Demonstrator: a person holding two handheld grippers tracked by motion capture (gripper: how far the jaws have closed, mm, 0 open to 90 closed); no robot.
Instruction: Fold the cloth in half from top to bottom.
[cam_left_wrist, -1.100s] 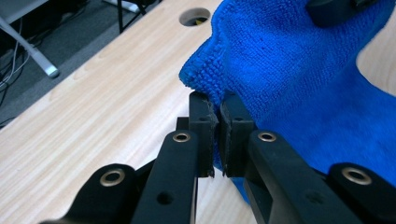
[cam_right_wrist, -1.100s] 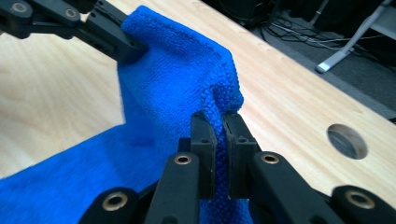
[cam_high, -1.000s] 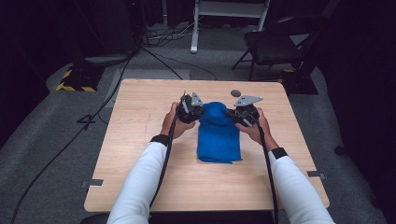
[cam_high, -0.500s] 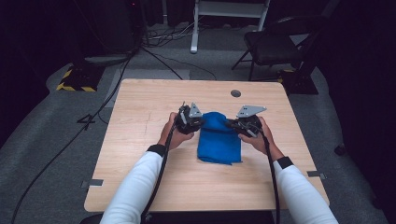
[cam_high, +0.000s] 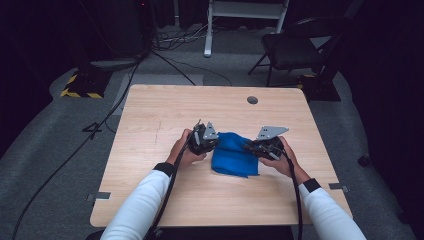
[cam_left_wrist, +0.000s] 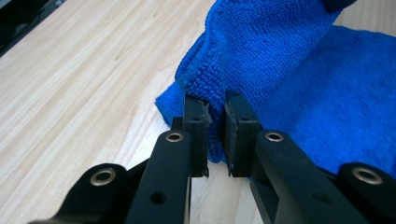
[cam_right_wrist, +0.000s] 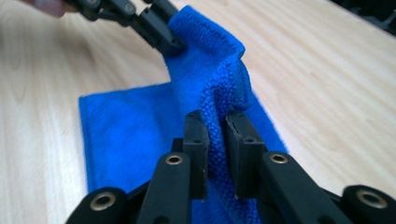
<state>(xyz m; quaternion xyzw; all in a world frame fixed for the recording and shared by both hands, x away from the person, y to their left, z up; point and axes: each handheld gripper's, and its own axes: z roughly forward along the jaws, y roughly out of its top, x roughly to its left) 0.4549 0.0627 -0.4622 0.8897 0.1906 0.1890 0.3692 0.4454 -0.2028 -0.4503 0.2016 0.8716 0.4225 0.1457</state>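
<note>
In the high view a blue terry-cloth towel (cam_high: 234, 155) lies near the middle of the pale wooden table (cam_high: 150, 120), partly folded over itself, with the person's left gripper (cam_high: 206, 141) at its left edge and the right gripper (cam_high: 252, 148) at its right edge; both hands in white sleeves come in from below. A dark folding chair (cam_high: 295, 47) stands on the grey floor beyond the table. In the left gripper view the two black jaws are nearly closed, with a fold of the towel's thick edge (cam_left_wrist: 212, 100) pinched between them and lifted off the wood. In the right gripper view the jaws are likewise drawn close and clamp a raised ridge of the blue cloth (cam_right_wrist: 219, 107), while the rest lies flat on the table; farther off the left gripper (cam_right_wrist: 154, 23) bites the opposite corner.
</note>
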